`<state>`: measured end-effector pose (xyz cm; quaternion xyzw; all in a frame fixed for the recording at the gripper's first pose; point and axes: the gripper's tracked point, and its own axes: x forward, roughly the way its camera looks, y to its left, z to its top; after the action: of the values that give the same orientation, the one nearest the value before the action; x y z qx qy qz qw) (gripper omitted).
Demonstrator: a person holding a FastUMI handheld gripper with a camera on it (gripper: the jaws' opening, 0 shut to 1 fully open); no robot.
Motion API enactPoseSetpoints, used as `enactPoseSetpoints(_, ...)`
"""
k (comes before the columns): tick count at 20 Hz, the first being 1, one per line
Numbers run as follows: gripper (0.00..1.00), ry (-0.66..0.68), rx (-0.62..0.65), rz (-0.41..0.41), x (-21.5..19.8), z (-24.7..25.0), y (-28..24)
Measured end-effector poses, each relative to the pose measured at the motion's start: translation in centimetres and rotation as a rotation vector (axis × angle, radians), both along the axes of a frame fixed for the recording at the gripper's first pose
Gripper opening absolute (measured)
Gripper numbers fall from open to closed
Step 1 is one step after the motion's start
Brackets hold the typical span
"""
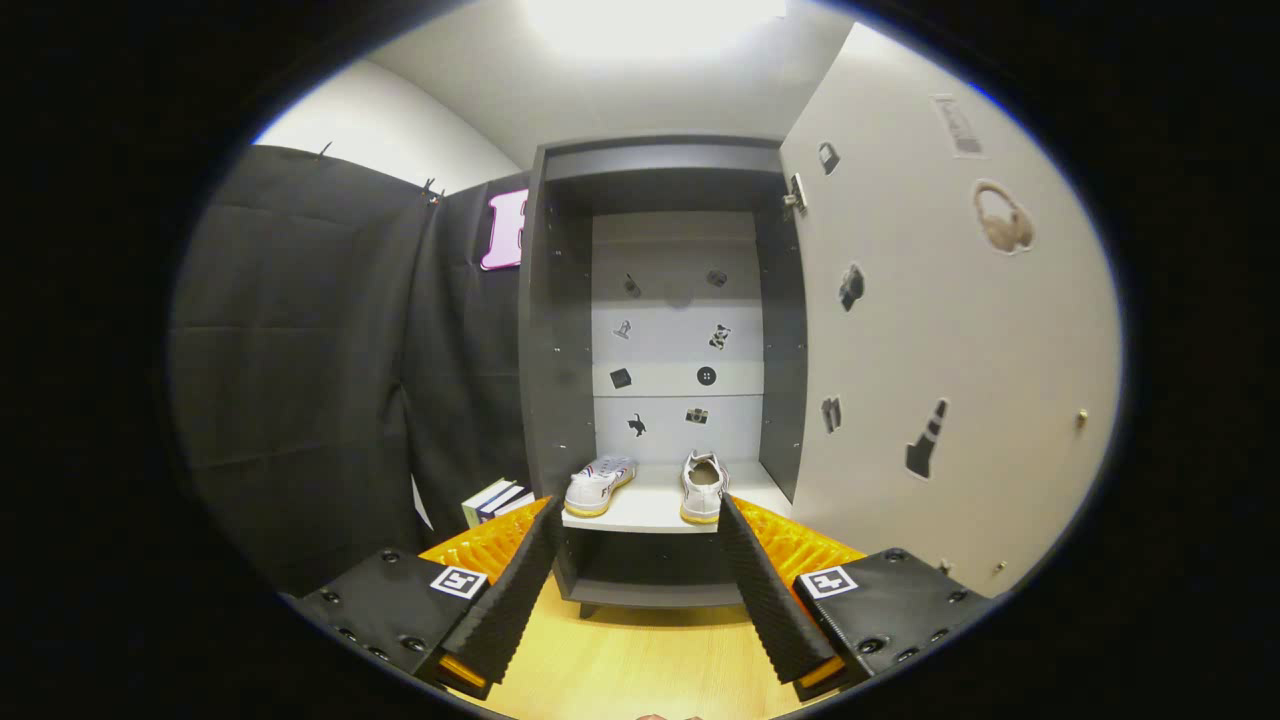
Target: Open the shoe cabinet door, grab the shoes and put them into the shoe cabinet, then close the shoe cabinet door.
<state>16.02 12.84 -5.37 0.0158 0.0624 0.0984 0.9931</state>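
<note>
Wooden floor (640, 655) below, black cloth wall (330, 370) left, small stack of books (497, 500) by cabinet's foot. Shoe cabinet (560, 330) open; door (950, 330) swung wide right. Both shoes on lower shelf (645, 512): left shoe (598, 485) angled, right shoe (702, 487) heel toward us. Gripper (637, 510) spread apart, empty, facing shelf. Looks like door-closing step: go round door's outer edge, push steadily toward hinge (796, 195) side, keep clear of shoes.

The gripper (637, 510) stands open, its right fingertip (727, 512) covering the edge of the right shoe (702, 487) at three o'clock; the left finger hides part of the books (495, 499); stickers (706, 376) on the cabinet's back panel (676, 340) are too small to identify.
</note>
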Motion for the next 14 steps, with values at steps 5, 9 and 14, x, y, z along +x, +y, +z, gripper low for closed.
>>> enactPoseSetpoints(5,0.98,-0.021,-0.009,0.003,-6.2,0.3,-3.7)
enactPoseSetpoints(9,0.98,-0.032,-0.012,-0.020,-10.0,0.7,-8.4)
enactPoseSetpoints(14,0.97,-0.047,-0.025,-0.034,-12.3,0.5,-15.8)
